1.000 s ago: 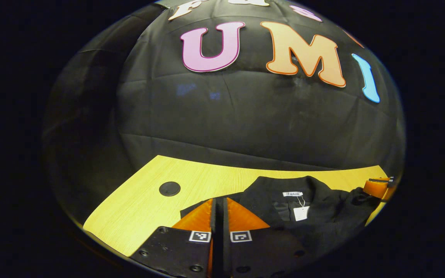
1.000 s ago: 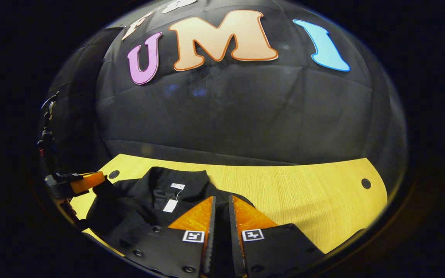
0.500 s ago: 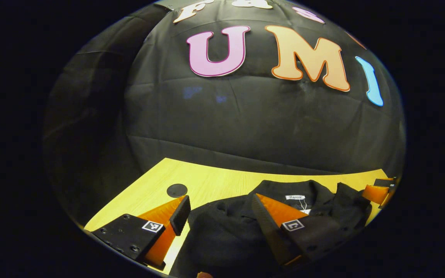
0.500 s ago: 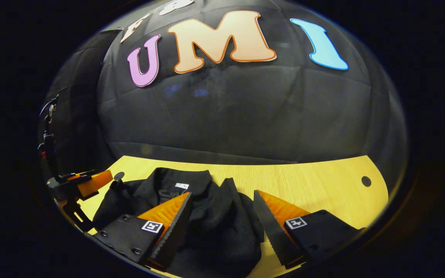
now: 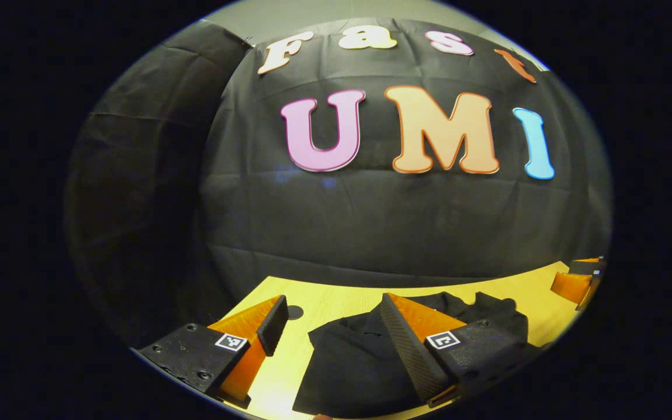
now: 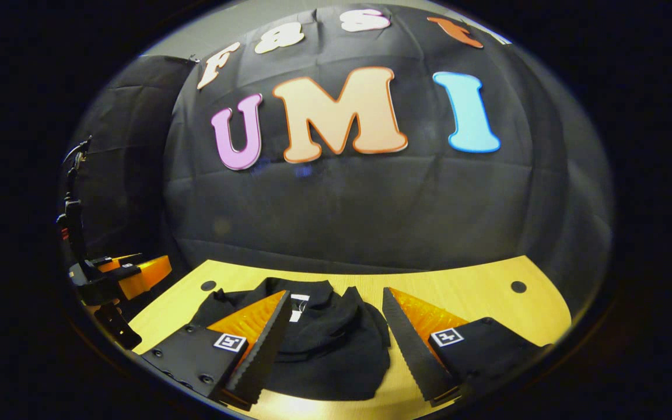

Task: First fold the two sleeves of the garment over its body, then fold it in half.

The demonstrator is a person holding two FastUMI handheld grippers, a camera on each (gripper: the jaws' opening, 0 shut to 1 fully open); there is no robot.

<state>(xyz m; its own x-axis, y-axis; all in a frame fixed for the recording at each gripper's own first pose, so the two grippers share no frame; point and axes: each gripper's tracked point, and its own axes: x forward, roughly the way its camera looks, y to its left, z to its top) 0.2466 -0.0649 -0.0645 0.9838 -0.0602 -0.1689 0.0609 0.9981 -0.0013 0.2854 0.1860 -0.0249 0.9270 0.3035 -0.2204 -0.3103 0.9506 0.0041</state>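
Observation:
A black garment [image 5: 359, 361] lies bunched and folded on the yellow wooden table [image 5: 324, 303]. In the right gripper view the garment [image 6: 330, 350] shows its collar and a white tag [image 6: 296, 307]. My left gripper [image 5: 333, 326] is open above the garment's left part, holding nothing. My right gripper [image 6: 333, 326] is open too, raised over the garment with cloth lying below the gap. The left gripper [image 6: 132, 274] also appears at the far left of the right gripper view, and the right gripper [image 5: 575, 283] at the far right of the left gripper view.
Round dark holes mark the tabletop [image 6: 476, 291] at its back corners: one hole [image 6: 518, 286] at the right, another hole [image 6: 208, 285] at the left. The black booth wall rises just behind the table's far edge. A dark stand [image 6: 76, 233] is at the far left.
Both grippers went from shut on the cloth to open, letting the garment drop onto the table. Both have since risen and drawn back, so the garment looks smaller and lower.

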